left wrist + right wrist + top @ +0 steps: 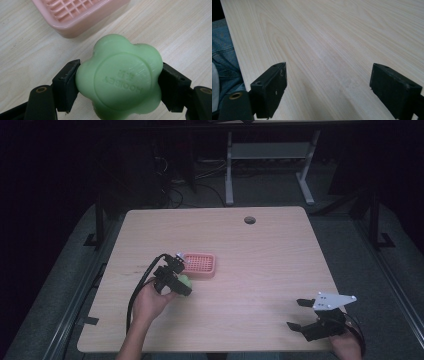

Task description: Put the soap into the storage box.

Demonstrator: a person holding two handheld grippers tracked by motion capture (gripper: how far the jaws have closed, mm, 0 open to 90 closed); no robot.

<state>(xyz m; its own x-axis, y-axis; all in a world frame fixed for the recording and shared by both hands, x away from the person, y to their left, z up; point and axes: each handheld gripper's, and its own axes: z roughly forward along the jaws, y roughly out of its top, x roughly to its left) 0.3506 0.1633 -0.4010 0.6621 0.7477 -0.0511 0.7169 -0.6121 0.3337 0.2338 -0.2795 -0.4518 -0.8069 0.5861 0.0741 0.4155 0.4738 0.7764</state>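
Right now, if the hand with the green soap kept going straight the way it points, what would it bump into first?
Probably the pink soap dish. The left gripper holds the green soap with the dish just ahead of it on the table, though the exact gap is hard to judge.

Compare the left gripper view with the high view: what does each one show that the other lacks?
Left gripper view alone: raised lettering on the flower-shaped green soap, and both black jaws pressed against its sides.

High view alone: the whole table with its round hole, the right gripper standing open near the front edge, and the desk frame beyond.

Both: the left gripper shut on the soap, beside the pink slotted soap dish, not yet in it.
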